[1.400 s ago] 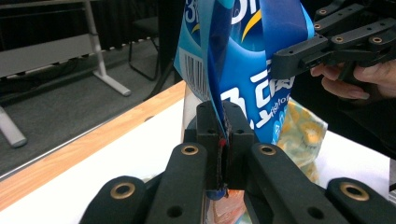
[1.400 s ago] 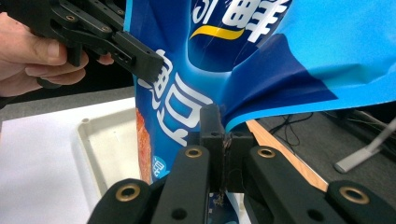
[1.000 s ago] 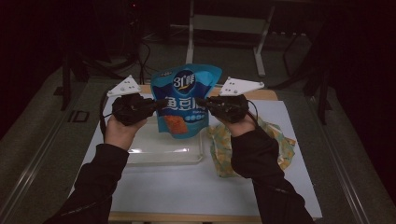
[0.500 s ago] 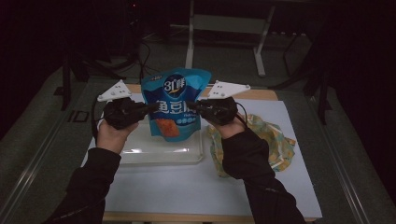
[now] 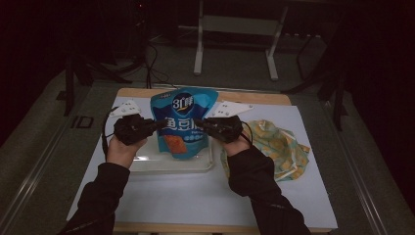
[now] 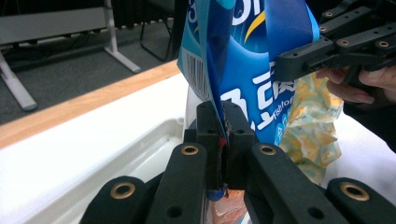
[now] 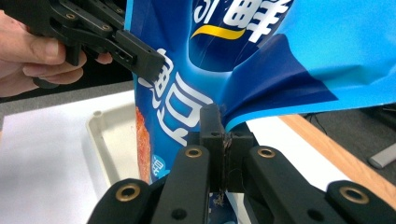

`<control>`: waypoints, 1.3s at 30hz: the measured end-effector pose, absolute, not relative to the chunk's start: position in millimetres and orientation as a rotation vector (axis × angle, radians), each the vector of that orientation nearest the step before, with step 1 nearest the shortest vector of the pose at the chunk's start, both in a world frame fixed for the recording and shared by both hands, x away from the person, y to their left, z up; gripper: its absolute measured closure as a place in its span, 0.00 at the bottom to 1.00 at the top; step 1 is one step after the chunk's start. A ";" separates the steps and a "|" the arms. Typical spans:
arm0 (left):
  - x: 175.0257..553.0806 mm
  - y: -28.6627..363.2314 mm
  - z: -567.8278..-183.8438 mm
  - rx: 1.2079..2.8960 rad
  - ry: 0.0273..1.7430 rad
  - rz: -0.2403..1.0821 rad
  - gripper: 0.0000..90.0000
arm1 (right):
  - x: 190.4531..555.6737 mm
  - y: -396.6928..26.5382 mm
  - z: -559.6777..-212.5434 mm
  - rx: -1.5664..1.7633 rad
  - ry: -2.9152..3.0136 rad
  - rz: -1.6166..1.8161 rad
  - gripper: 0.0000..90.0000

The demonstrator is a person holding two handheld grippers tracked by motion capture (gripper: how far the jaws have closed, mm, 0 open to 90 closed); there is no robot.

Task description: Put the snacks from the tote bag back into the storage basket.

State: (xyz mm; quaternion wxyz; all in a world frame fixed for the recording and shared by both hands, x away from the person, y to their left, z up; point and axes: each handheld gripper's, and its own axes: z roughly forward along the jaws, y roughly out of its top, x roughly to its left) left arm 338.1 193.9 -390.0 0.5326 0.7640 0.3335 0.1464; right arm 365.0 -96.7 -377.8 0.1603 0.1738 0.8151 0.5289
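We hold a glossy blue foil snack pouch with white lettering [image 5: 182, 122] upright between the two tools, its lower end hanging over a shallow clear plastic tray [image 5: 147, 165] that rests on the white table mat [image 5: 195, 196]. The left gripper [image 5: 157, 125] pinches the pouch's left side seam; in the left gripper view its jaws are pressed together on the folded blue edge [image 6: 215, 93], just below the barcode. The right gripper [image 5: 201, 125] pinches the opposite side seam; in the right gripper view the film [image 7: 261, 70] creases and fans outward from the clamped point, which we read as tension from the bag's own weight. Gripping both edges at mid-height keeps the pouch flat, facing the person and steady, and we judge this two-point hold to serve a controlled lowering into the tray rather than a drop. The pouch thus lies between the grippers, touching both, with its top rising above them and its base close to the tray floor; whether it already touches, we cannot tell. A crumpled yellow and teal patterned cloth [image 5: 279, 147] lies on the mat just to the right of the tray, apart from the pouch.
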 end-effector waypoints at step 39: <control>327.6 188.7 -447.9 1.789 0.787 0.328 0.97 | 360.5 -108.2 -434.2 0.554 2.361 1.534 0.99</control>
